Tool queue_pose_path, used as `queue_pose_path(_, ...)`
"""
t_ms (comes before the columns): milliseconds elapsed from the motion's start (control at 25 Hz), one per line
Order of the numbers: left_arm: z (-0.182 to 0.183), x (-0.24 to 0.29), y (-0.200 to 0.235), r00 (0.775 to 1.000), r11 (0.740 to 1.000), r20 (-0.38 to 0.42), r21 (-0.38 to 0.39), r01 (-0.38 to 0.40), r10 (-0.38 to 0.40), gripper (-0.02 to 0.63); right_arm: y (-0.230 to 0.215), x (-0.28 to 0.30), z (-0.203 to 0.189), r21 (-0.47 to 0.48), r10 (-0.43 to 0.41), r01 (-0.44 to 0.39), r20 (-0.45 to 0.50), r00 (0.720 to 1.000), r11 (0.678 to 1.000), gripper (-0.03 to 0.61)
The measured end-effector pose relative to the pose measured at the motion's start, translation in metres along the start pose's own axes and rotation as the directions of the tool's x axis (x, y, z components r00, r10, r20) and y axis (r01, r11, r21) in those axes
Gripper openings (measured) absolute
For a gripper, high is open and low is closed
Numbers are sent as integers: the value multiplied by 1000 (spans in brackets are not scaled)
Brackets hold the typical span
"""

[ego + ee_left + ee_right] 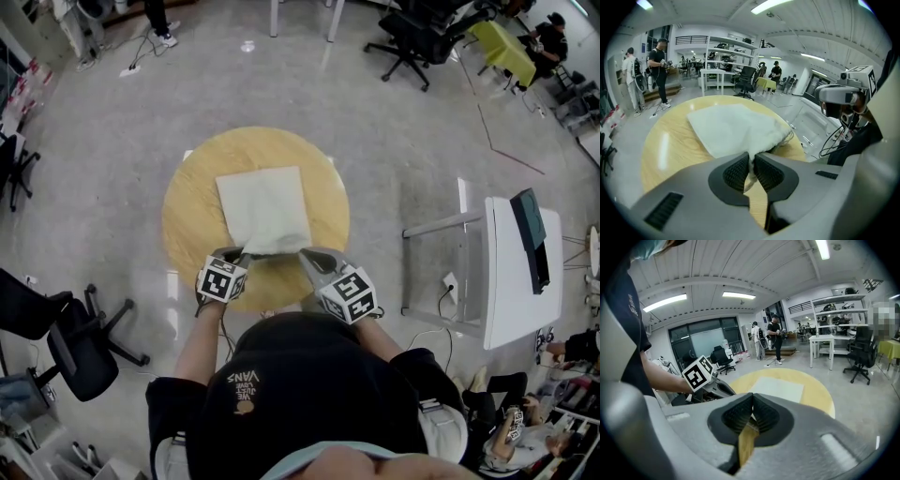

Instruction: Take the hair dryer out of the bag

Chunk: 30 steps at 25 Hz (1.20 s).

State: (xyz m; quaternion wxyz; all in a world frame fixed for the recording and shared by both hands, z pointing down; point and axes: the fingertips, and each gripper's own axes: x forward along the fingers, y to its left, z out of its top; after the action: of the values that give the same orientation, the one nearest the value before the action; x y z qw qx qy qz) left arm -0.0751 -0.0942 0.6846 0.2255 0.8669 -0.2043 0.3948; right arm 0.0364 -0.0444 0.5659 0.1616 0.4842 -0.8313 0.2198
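A glossy grey floor (112, 122) is spreading across the whole room, catching pale reflections of the lamps. A round wooden table (187, 220) is standing in the middle of it. To its right a white desk (511, 281) is carrying a dark screen (530, 230). Black swivel chairs are waiting at the edges: one (75, 342) at the lower left, another (412, 42) at the top beside a yellow-green table (502, 47). Long ceiling lights (665, 302) are glowing under a white ribbed ceiling, a wide glazed wall (705, 341) is running behind, and white shelving (726, 51) is rising at the far end (several people (658, 70) are standing about there).
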Motion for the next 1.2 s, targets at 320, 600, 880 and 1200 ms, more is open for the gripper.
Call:
queue_pose_path(320,10,0,0,1000,999,-23,-51,-5,4,38,4,20,-11,-57,45,-49,-66,997,997,-2)
queue_pose_path(600,21,0,4,1000,995,-15,-99,-2,1,38,19,40,-19,-132,135,-148,-98,986,980,-2)
queue_pose_path(880,30,-1,3,1000,988,9,-154,14,-13,38,29,60,-34,-202,184,-213,-153,971,956,-2)
queue_pose_path(1200,37,-2,3,1000,985,11,-168,30,-28,38,48,84,-43,-297,220,-279,-217,951,913,-1)
